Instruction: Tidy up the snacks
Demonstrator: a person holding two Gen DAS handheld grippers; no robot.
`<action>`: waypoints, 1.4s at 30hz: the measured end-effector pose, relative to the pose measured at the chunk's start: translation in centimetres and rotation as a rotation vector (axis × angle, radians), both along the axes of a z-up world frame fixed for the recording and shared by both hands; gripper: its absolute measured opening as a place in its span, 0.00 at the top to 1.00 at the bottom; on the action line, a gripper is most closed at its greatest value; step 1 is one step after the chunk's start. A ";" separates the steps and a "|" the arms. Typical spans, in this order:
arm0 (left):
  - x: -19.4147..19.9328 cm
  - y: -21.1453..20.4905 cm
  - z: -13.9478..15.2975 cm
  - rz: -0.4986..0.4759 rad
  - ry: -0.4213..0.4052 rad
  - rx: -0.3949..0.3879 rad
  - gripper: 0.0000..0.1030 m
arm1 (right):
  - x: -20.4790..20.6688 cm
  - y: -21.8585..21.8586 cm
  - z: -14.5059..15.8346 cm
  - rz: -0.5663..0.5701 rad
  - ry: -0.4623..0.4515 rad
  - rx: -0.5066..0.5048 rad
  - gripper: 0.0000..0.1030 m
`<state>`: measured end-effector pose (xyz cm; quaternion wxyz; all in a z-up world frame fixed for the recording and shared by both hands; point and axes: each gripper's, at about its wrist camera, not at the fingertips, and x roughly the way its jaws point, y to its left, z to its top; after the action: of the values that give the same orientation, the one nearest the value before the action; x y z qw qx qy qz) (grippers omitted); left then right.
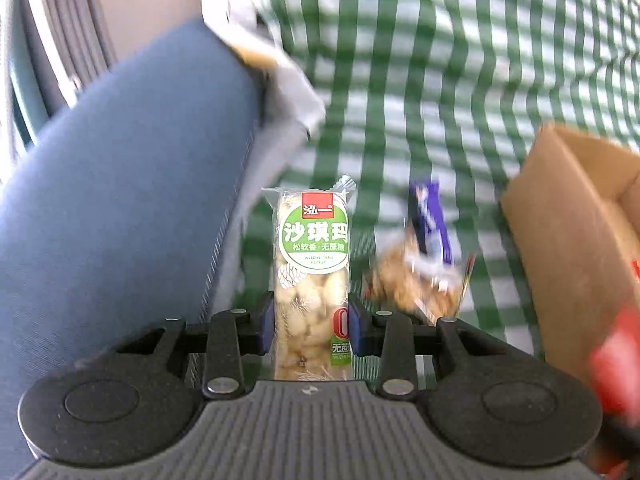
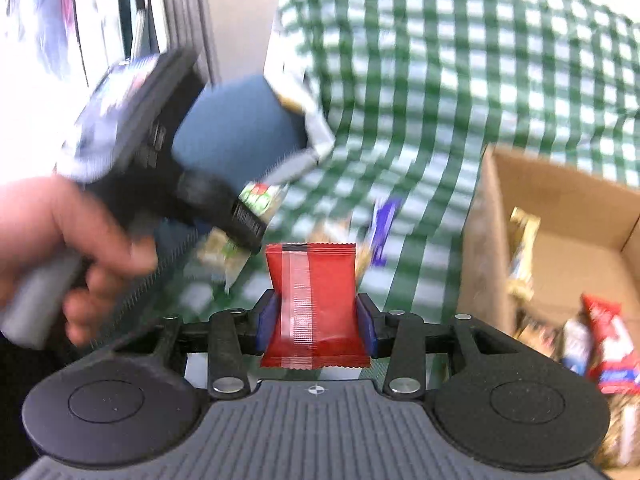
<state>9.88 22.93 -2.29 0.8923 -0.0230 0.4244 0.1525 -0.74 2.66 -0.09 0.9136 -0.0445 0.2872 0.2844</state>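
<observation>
The sachima bar (image 1: 312, 280) stands with its long axis running up and down the frame in the left wrist view, lower centre, its sealed end pointing to the top. The left tool (image 1: 311, 322) grips it: both blue pads press on the lower half of the wrapper from left and right. The wrapper is clear with a green round label, a small red square above it, and pale puffed pieces showing inside.

In the right wrist view the red packet (image 2: 314, 304) sits in the lower centre, also with its long axis up and down the frame, a dark strip at its top edge. The right tool (image 2: 316, 320) is closed on it, and the packet is pinched narrower between the pads, wider at its crimped bottom edge. It is plain red with a glossy seam down the middle.

Behind both lies a green and white checked cloth (image 1: 460, 60). On it, right of the bar, are a blurred purple wrapper (image 1: 430, 220) and a brownish snack bag (image 1: 416, 284). A blue cushion (image 1: 120, 200) fills the left of the frame. At the right edge stands a cardboard box (image 2: 560, 208) with several snack packets (image 2: 608, 340) inside, seen in the right wrist view. There, at the left, a hand (image 2: 60, 248) holds the other tool with the green-labelled bar in it.
</observation>
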 end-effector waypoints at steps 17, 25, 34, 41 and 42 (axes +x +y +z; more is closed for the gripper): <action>-0.4 -8.1 2.8 -0.186 -0.194 0.263 0.62 | 2.0 -13.8 2.0 -0.245 -0.126 0.142 0.57; 0.0 -11.2 2.7 -0.255 -0.230 0.295 0.62 | 3.3 -15.6 1.1 -0.328 -0.115 0.166 0.57; 0.6 -13.5 2.3 -0.303 -0.241 0.299 0.62 | 3.9 -16.2 0.4 -0.346 -0.114 0.154 0.57; 0.7 -14.9 2.7 -0.311 -0.276 0.262 0.62 | 4.0 -16.6 0.5 -0.374 -0.119 0.161 0.57; 0.7 -15.1 2.8 -0.313 -0.282 0.259 0.62 | 4.1 -16.7 0.5 -0.380 -0.118 0.165 0.57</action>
<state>10.55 7.80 0.49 0.9509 0.1364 0.2711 0.0610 3.38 -14.05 0.43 0.9665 0.0688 0.2123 0.1264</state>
